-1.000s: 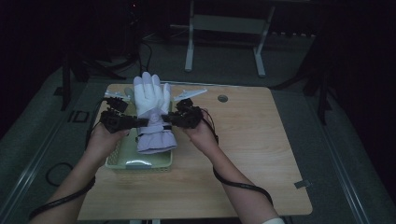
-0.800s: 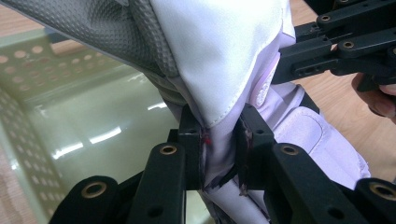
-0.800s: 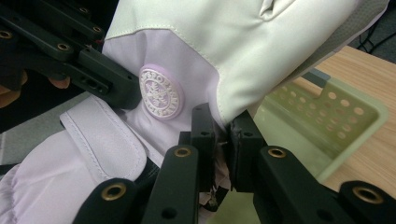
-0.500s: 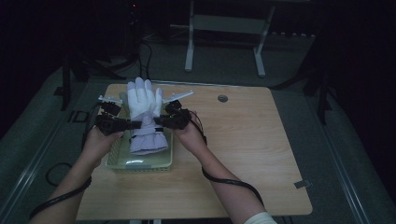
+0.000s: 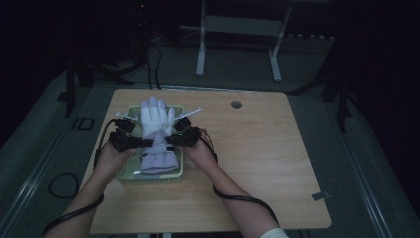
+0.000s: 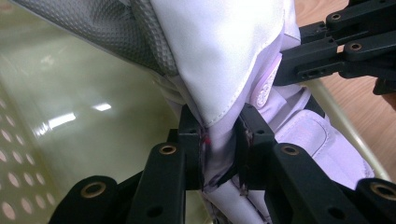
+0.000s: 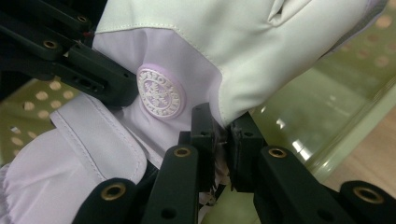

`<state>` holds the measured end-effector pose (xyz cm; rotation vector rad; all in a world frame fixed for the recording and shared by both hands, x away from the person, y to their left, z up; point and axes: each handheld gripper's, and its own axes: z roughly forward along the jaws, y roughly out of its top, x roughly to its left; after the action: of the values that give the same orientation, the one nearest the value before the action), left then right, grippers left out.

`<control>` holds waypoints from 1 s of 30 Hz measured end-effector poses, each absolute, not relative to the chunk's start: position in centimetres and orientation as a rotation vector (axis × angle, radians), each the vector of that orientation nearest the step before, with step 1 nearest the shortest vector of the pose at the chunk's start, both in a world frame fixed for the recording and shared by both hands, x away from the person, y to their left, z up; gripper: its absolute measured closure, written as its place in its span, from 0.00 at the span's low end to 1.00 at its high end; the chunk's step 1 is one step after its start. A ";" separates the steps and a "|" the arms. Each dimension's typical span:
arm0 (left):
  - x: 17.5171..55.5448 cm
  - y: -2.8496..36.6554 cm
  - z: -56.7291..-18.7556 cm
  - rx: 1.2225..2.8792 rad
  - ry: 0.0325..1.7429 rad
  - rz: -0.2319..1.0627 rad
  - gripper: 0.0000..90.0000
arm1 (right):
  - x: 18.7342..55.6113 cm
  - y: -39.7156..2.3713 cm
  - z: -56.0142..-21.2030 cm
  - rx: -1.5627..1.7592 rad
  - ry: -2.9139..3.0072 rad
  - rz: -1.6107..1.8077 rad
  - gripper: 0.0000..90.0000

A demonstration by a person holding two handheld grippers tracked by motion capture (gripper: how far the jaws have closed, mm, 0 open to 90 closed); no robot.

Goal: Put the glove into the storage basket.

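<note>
Two grippers hold one glove (image 5: 156, 133) over the green tray (image 5: 130, 174) at the left part of the table (image 5: 277, 163). The left gripper (image 5: 144, 143) is clamped on the glove's left edge near the wrist, and the right gripper (image 5: 170, 140) is clamped on the opposite edge. The glove's fingers point away from the person, and its cuff hangs into the tray.
</note>
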<state>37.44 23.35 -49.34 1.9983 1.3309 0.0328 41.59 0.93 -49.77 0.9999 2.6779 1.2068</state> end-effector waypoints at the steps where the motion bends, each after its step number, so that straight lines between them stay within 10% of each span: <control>1: 37.4 23.3 -49.5 1.996 1.337 0.028 0.83 | 41.6 1.0 -49.9 1.001 2.684 1.196 0.91; 17: 38.0 21.6 -52.2 2.140 1.473 0.037 0.70 | 41.5 2.5 -51.9 1.016 2.745 0.991 0.82; 27: 38.2 21.1 -52.3 2.167 1.540 0.194 0.38 | 41.3 1.9 -50.6 0.933 2.680 1.049 0.56; 30: 37.8 21.2 -52.0 2.137 1.522 0.264 0.14 | 41.5 1.3 -50.2 0.922 2.668 1.124 0.48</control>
<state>37.81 21.18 -52.04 2.1366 1.5220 0.2639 41.49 1.32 -50.16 0.9219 2.6676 1.1242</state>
